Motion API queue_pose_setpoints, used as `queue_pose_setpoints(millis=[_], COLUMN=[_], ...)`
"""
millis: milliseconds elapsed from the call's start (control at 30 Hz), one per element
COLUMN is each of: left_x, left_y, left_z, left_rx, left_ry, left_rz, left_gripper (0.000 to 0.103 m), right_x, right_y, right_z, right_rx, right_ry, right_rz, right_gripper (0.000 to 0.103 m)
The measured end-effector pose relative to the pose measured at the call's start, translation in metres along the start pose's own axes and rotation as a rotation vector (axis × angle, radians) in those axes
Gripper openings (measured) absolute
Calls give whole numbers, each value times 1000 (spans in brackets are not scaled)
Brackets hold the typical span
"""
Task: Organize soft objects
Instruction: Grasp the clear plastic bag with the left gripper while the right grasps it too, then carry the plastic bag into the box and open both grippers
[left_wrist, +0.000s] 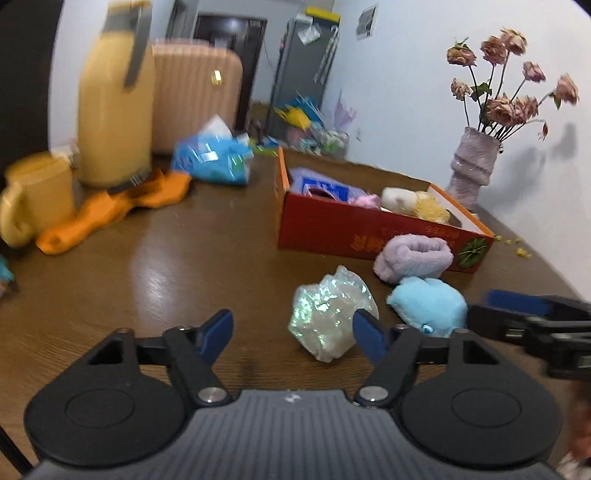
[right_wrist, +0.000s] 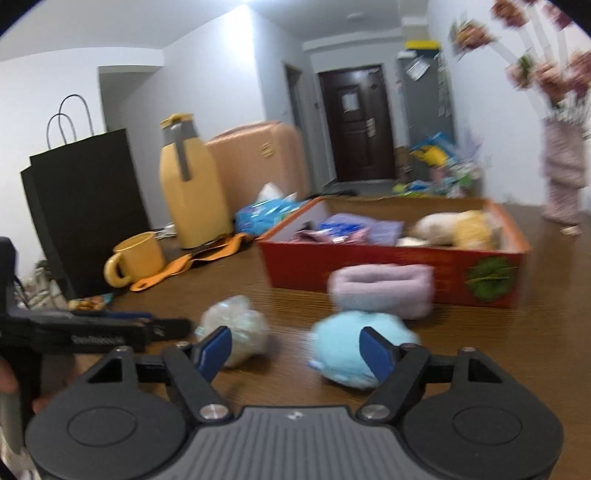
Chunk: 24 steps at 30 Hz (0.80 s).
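The left gripper (left_wrist: 293, 332) hovers low over the wooden table (left_wrist: 184, 266) with its blue-padded fingers spread wide and nothing between them. A crinkled, iridescent plastic wad (left_wrist: 330, 314) lies just ahead, close beside the right-hand finger, though contact cannot be judged. The right gripper (right_wrist: 295, 350) also stands wide apart and empty, and a plush light-blue toy (right_wrist: 351, 347) sits just ahead of its right-hand fingertip. Behind that toy a rolled lilac fleece cloth (right_wrist: 382, 290) lies against the front wall of the red cardboard box (right_wrist: 369, 273). The open-topped box already holds fluffy pieces, a cream and yellow plush (right_wrist: 458, 229) among them.

Bare tabletop stretches to the left of the wad, smooth and glossy, up to an orange sock (left_wrist: 110, 214), a yellow mug (left_wrist: 33, 199) and a tall yellow flask (left_wrist: 114, 99) near the far edge. A blue tissue pack (left_wrist: 212, 158) lies beyond. At the box's far right corner, a ribbed vase of dried roses (left_wrist: 472, 166) stands near the wall
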<state>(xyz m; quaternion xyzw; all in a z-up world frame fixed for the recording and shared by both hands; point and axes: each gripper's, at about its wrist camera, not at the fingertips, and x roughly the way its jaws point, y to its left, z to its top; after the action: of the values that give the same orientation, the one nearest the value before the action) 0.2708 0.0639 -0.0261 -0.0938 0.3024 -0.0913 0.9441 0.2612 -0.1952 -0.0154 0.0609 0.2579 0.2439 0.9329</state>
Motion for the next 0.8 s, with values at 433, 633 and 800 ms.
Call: queue_pose_setpoints(millis=[433,633,800], left_x=[41,30,6], left_y=[50,32,6], left_z=[7,14,17], left_rx=[-254,-198,-139], left_ry=[88,56,21], left_rz=[-308,-330,-353], left_gripper=[12,4,4], right_x=[92,77,39], right_y=[11,5,1], right_z=[18,17,20], right_rx=[116,141,146], right_ry=[109,89,22], right_rz=[151,133,127], right_gripper=[16,9,8])
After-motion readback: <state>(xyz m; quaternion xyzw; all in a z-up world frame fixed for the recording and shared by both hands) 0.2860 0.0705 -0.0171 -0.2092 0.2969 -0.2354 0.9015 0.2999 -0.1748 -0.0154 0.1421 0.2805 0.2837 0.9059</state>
